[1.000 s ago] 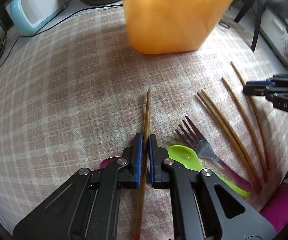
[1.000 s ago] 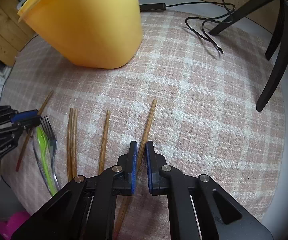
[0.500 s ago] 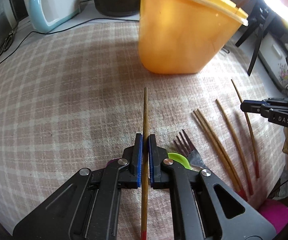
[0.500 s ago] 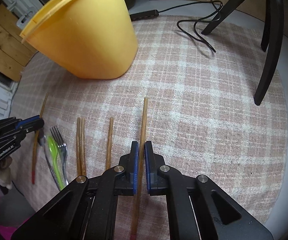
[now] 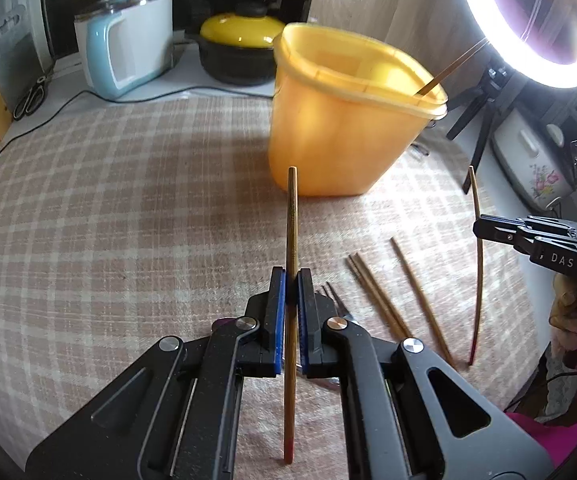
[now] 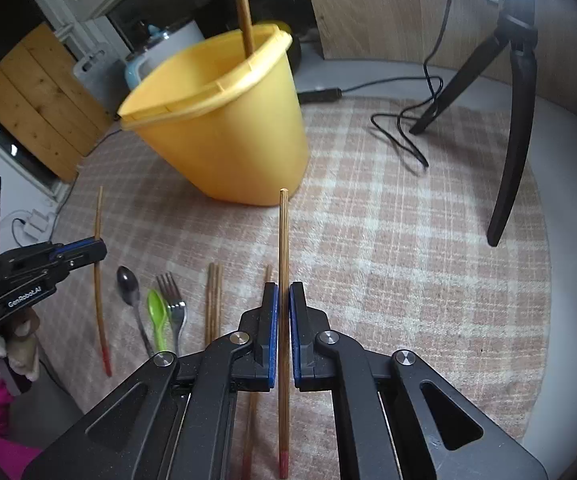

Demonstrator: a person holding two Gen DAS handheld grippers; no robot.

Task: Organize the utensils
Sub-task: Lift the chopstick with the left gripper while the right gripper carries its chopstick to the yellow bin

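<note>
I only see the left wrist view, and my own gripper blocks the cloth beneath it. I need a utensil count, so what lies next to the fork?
Observer: A green spoon lies right beside the fork, on its left in the right wrist view.
Operator: Anything beyond that?
Observer: A dark metal spoon lies further left again.
Operator: Is the other gripper pinching squarely?
Observer: Yes. The right gripper is shut on its chopstick, which runs straight between the blue pads, red tip toward the camera.
</note>
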